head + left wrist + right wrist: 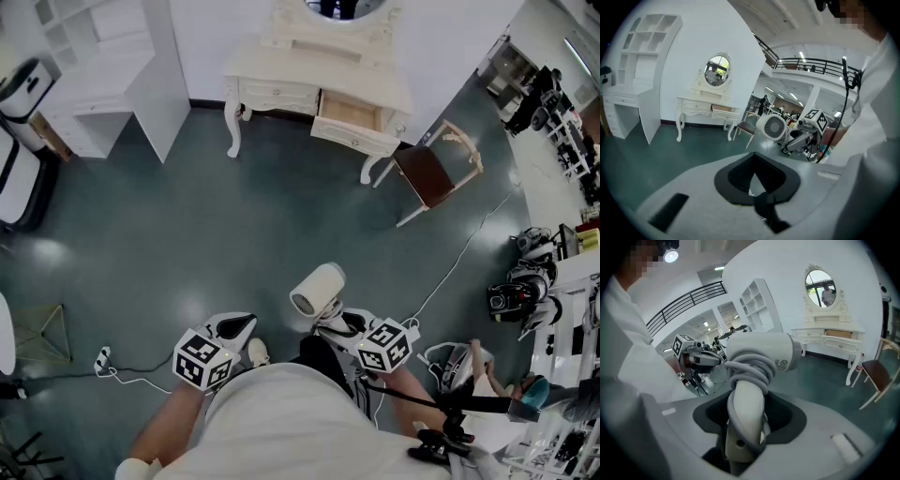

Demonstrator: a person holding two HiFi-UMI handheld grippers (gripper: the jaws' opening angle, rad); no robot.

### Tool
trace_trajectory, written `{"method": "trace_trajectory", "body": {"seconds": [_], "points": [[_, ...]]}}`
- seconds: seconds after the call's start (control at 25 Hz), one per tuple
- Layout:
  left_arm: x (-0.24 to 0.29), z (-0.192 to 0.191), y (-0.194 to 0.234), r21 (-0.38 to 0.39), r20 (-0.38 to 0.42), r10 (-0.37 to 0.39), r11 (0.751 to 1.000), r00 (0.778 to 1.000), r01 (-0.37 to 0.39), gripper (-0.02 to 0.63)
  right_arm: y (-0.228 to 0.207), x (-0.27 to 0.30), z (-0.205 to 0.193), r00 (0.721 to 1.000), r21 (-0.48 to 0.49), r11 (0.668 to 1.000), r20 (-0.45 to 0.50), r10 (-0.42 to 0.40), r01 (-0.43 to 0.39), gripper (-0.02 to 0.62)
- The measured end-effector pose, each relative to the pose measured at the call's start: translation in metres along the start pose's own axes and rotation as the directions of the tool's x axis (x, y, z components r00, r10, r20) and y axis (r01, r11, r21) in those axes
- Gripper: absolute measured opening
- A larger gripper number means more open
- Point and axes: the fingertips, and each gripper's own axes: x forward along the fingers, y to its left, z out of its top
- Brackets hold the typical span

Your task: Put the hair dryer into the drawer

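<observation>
A white hair dryer (317,289) with its grey cord wound round the handle stands upright in my right gripper (330,323), barrel pointing ahead. The right gripper view shows the jaws (745,416) shut on the handle of the hair dryer (761,352). My left gripper (246,323) hangs beside it to the left with nothing in it, its fingers meeting at the tips. In the left gripper view the hair dryer (774,126) shows its rear grille. Far ahead, the white dressing table (281,70) has its right drawer (352,117) pulled open.
A brown-seated chair (431,173) stands right of the dressing table. A white shelf unit (103,75) is at the far left. A cable (459,262) and a power strip (103,358) lie on the green floor. Equipment crowds the right edge (516,295).
</observation>
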Motion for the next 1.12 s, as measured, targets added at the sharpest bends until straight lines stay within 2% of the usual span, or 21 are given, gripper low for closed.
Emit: {"method": "trace_trajectory", "body": {"seconds": [0.16,0.32,0.48,0.64,0.88,1.12], "points": [[-0.021,-0.014,0.013,0.01,-0.01,-0.001,1.0,1.0,0.001,0.002,0.022,0.013,-0.004,1.0,0.006,1.0,-0.004,-0.011,0.011,0.207],[-0.019,-0.014,0.016,0.011,-0.014,-0.004,1.0,1.0,0.004,0.002,0.026,0.008,-0.006,1.0,0.0,1.0,-0.008,-0.024,0.024,0.207],[0.003,0.01,-0.004,0.044,0.013,-0.033,0.999,0.999,0.032,0.002,0.006,-0.005,-0.007,0.999,0.003,0.999,0.005,-0.054,0.054,0.207],[0.019,0.033,-0.022,0.087,-0.008,-0.054,0.995,0.999,0.055,0.002,-0.011,-0.015,-0.003,0.998,0.021,0.998,0.014,-0.067,0.067,0.207],[0.055,0.065,-0.022,0.113,-0.049,-0.025,0.993,0.999,0.03,0.002,-0.055,-0.033,0.006,0.995,0.01,0.996,0.038,-0.09,0.09,0.206],[0.088,0.093,-0.01,0.118,-0.071,-0.024,0.993,0.997,0.032,0.002,-0.095,-0.025,0.02,0.994,0.041,0.994,0.04,-0.099,0.098,0.207]]}}
